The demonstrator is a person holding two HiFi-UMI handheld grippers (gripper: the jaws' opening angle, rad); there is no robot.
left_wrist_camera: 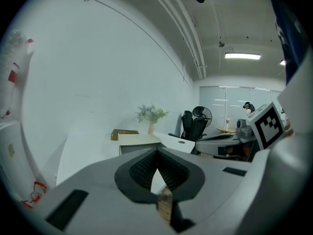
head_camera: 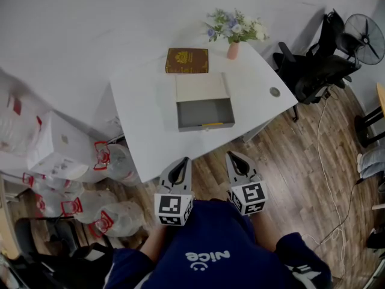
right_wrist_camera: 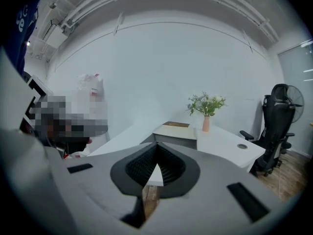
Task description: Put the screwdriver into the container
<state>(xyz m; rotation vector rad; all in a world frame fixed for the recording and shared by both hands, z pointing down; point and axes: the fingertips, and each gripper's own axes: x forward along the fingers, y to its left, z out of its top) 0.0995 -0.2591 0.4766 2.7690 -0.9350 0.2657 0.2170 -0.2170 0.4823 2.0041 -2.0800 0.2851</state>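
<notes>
On the white table [head_camera: 144,113] stands a grey box-like container [head_camera: 204,104] with its drawer [head_camera: 206,114] pulled open toward me. A thin yellow item, apparently the screwdriver [head_camera: 212,124], lies inside along the drawer's front wall. My left gripper [head_camera: 179,162] and right gripper [head_camera: 232,156] hover side by side over the wooden floor, just short of the table's near edge. Both are shut with nothing between their jaws. In the left gripper view the left gripper [left_wrist_camera: 156,153] points at the container [left_wrist_camera: 138,142]. In the right gripper view the right gripper [right_wrist_camera: 156,146] faces the container [right_wrist_camera: 175,132].
A brown book [head_camera: 187,60] lies behind the container, with a pink vase of flowers [head_camera: 233,47] at the back right corner. A round cable hole [head_camera: 275,92] is near the table's right edge. A black office chair [head_camera: 313,71] and fan [head_camera: 364,38] stand right; white bags [head_camera: 72,161] pile left.
</notes>
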